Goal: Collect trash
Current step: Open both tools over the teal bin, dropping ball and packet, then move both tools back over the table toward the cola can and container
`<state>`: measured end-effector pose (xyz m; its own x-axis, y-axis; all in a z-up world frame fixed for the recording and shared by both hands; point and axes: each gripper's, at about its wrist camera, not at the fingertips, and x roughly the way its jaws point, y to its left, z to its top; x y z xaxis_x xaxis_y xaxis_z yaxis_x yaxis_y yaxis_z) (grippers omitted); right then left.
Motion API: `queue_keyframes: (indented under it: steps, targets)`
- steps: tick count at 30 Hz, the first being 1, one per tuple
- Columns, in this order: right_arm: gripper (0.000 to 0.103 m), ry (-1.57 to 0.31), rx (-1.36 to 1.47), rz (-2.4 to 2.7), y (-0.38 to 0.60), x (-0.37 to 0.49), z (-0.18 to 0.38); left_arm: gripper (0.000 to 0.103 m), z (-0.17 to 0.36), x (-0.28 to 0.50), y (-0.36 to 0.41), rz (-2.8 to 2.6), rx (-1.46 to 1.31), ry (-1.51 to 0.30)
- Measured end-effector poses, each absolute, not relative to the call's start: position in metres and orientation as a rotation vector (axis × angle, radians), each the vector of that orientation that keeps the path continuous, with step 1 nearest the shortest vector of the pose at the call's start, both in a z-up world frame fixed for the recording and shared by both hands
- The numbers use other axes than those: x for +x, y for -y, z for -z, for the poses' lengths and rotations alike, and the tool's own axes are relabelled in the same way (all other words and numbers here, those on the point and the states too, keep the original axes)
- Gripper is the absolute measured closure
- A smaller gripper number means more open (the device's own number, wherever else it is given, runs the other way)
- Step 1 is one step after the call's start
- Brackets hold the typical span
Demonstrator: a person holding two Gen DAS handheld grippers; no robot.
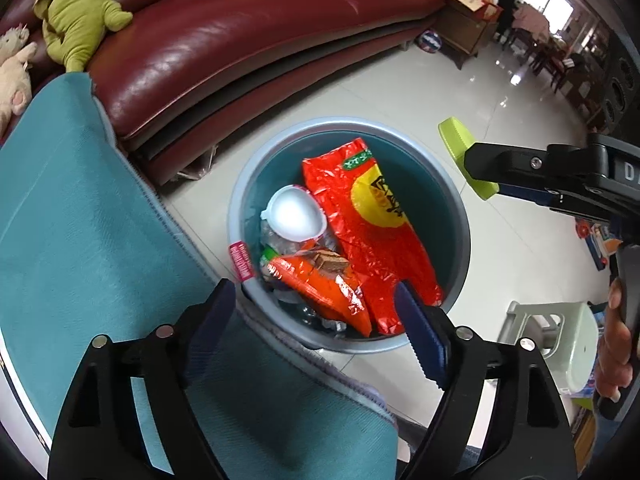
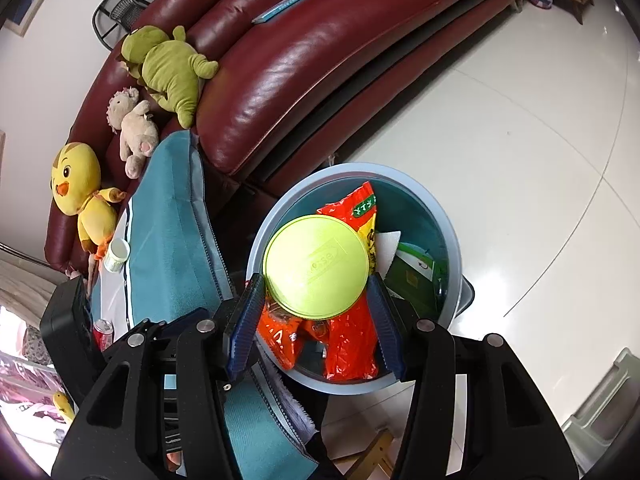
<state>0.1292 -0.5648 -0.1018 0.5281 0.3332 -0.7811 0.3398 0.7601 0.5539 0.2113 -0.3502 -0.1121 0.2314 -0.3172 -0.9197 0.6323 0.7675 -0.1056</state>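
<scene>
A grey-rimmed teal trash bin (image 1: 460, 216) stands on the floor by the table; it also shows in the right wrist view (image 2: 448, 224). It holds a large red snack bag (image 1: 372, 224), an orange wrapper (image 1: 320, 292) and a white cup lid (image 1: 294, 216). My right gripper (image 2: 316, 312) is shut on a lime green round lid (image 2: 316, 266) above the bin; the lid shows edge-on in the left wrist view (image 1: 460, 152). My left gripper (image 1: 316, 312) is open and empty over the bin's near edge.
A teal-covered table (image 1: 80, 240) lies left of the bin, with a red can (image 2: 103, 330) and a small white cup (image 2: 117, 254) on it. A dark red sofa (image 1: 240, 40) with plush toys is behind. A pale green stool (image 1: 560, 344) stands at the right.
</scene>
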Motion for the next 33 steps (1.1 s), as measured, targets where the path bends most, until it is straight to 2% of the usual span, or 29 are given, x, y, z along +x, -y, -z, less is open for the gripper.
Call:
queue_keyframes:
  steps: [4,15,18,33]
  targets:
    - [0.053,-1.053,0.722,-0.014,0.555,0.138,0.101,0.011,0.108,0.209,0.335,0.657,0.299,-1.166]
    - [0.052,-1.094,0.659,-0.032,0.524,0.159,0.103,0.01,0.098,0.206,0.302,0.645,0.238,-1.165]
    - [0.031,-1.107,0.659,-0.034,0.519,0.162,0.104,0.01,0.099,0.206,0.296,0.642,0.225,-1.164]
    - [0.025,-1.17,0.62,0.011,0.501,0.154,0.098,0.009,0.088,0.195,0.252,0.613,0.142,-1.149]
